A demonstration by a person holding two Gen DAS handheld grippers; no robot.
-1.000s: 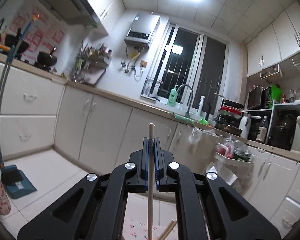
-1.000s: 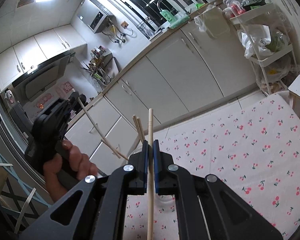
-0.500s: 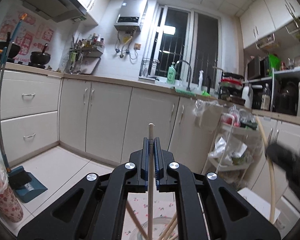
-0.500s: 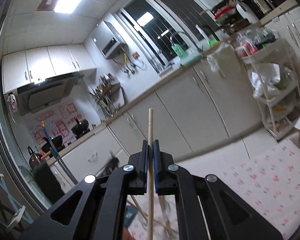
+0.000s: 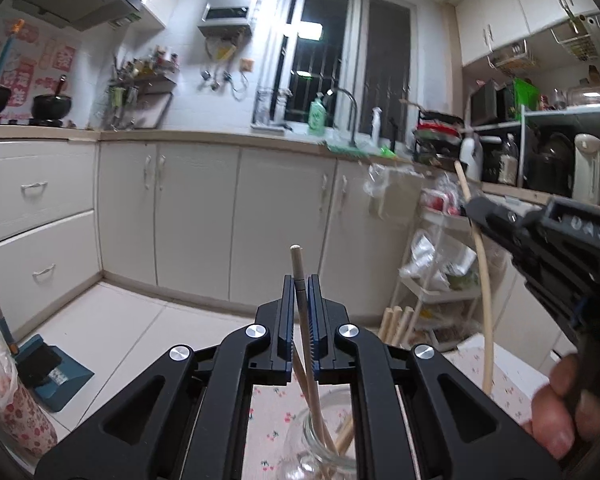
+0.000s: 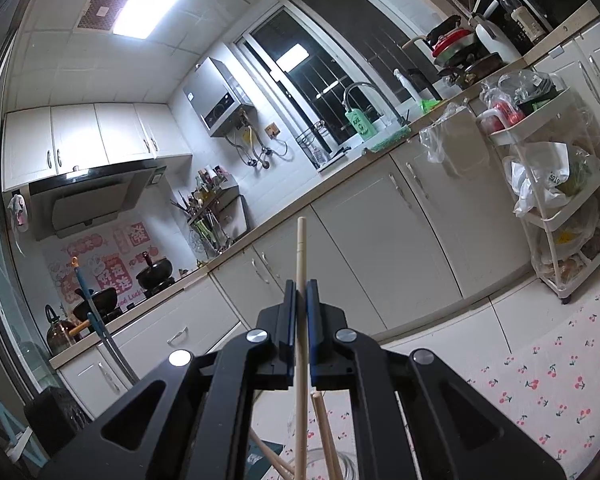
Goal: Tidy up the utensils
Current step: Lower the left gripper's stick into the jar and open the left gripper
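Observation:
My left gripper [image 5: 300, 280] hovers over a glass jar [image 5: 320, 448] on the cherry-print tablecloth [image 5: 268, 420]. Its jaws are opening. A wooden chopstick [image 5: 298, 264] leans loose between them, its lower end down in the jar. Several more chopsticks [image 5: 396, 320] stand in the jar. My right gripper [image 6: 300, 286] is shut on another upright chopstick [image 6: 301, 248], above the jar's rim [image 6: 340, 462]. In the left wrist view the right gripper [image 5: 472, 210] comes in from the right with its chopstick [image 5: 482, 280] hanging down, a hand [image 5: 560, 412] on its grip.
White kitchen cabinets [image 5: 284, 220] run along the far wall under the counter and sink. A white trolley [image 5: 432, 280] full of bags stands to the right. A blue dustpan [image 5: 48, 372] lies on the floor at the left, beside a floral-print container [image 5: 16, 412].
My left gripper sank toward the jar and its chopstick now tilts loose with its tip inside. The right gripper moved in beside the left one, still carrying its chopstick.

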